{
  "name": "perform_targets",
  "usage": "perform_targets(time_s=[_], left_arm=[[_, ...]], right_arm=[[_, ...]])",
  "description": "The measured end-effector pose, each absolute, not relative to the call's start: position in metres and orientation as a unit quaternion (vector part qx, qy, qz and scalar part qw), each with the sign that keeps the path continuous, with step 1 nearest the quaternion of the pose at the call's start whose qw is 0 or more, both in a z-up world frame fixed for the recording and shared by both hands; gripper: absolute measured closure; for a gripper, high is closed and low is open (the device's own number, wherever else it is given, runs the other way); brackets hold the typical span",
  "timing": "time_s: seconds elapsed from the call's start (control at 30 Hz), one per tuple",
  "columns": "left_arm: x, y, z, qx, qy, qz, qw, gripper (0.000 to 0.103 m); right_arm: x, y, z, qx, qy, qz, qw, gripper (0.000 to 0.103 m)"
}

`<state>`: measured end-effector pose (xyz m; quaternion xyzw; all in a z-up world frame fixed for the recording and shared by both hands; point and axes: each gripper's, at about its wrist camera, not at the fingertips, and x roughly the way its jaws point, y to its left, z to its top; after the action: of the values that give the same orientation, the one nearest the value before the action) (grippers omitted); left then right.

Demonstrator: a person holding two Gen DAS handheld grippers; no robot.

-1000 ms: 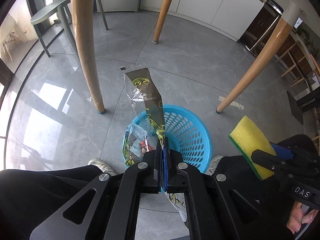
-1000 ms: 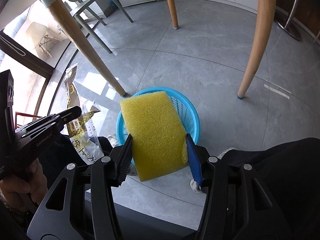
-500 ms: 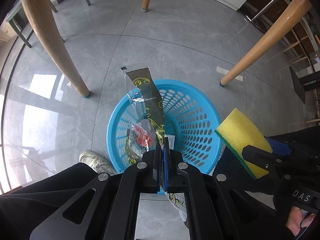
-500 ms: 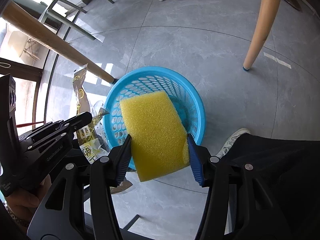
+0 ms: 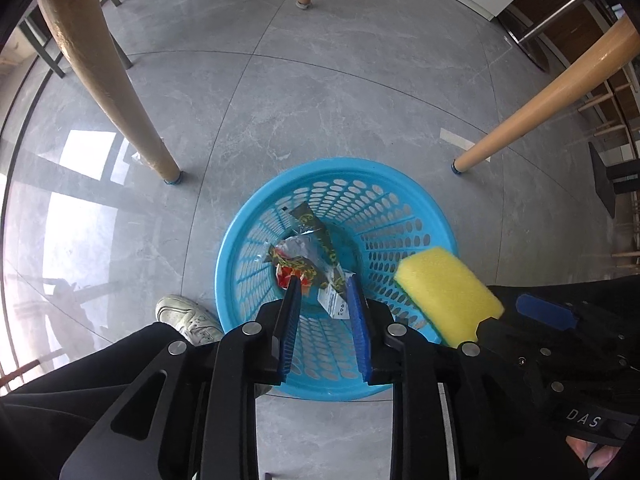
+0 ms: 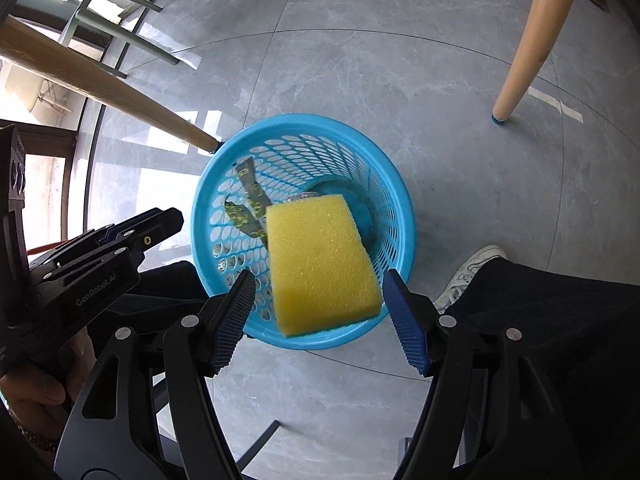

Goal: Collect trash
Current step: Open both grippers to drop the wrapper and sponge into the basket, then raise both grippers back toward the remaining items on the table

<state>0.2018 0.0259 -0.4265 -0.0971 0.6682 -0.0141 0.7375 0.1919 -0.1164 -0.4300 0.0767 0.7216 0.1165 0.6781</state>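
A round blue mesh basket (image 5: 224, 264) stands on the grey floor between the person's feet. A crumpled clear and dark printed wrapper (image 5: 308, 256) lies loose inside it, also seen in the right wrist view as the wrapper (image 6: 248, 188). My left gripper (image 5: 324, 280) hangs over the basket, its jaws opening with nothing pressed between them. A yellow sponge (image 6: 320, 264) with a green underside is in the air above the basket (image 6: 404, 216). My right gripper (image 6: 319, 276) straddles the sponge, its jaws opening and the pads clear of it on both sides.
Wooden table legs (image 5: 108, 80) (image 5: 540, 108) stand close around the basket. A white shoe (image 5: 188, 316) sits left of it and another shoe (image 6: 472, 268) right. Dark trouser legs fill the lower edges. A grey chair (image 6: 112, 12) stands further off.
Both grippers came down over the basket. The left jaws parted and the wrapper dropped into the basket. The right jaws spread and the sponge came free of its pads.
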Motion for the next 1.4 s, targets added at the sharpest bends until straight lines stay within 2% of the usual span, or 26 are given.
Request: perform_targets(time_s=[0.4, 0.6, 0.77, 1.03, 1.4], left_arm=[[0.192, 0.039, -0.406, -0.103, 0.656, 0.01, 0.748, 0.079], [0.177, 0.04, -0.384, -0.128, 0.655, -0.01, 0.745, 0.072], [0.156, 0.042, -0.36, -0.136, 0.642, -0.014, 0.754, 0.067], [0.12, 0.042, -0.309, -0.113, 0.604, -0.031, 0.788, 0.059], [0.076, 0.046, -0.24, -0.105, 0.547, -0.03, 0.83, 0.059]], right_arm=[[0.185, -0.119, -0.407, 0.057, 0.703, 0.115, 0.7, 0.033], [0.176, -0.121, -0.373, 0.023, 0.67, 0.12, 0.733, 0.027], [0.162, -0.13, -0.343, 0.026, 0.649, 0.125, 0.75, 0.027], [0.135, -0.14, -0.286, 0.012, 0.597, 0.136, 0.791, 0.02], [0.098, -0.154, -0.224, 0.004, 0.54, 0.153, 0.827, 0.015]])
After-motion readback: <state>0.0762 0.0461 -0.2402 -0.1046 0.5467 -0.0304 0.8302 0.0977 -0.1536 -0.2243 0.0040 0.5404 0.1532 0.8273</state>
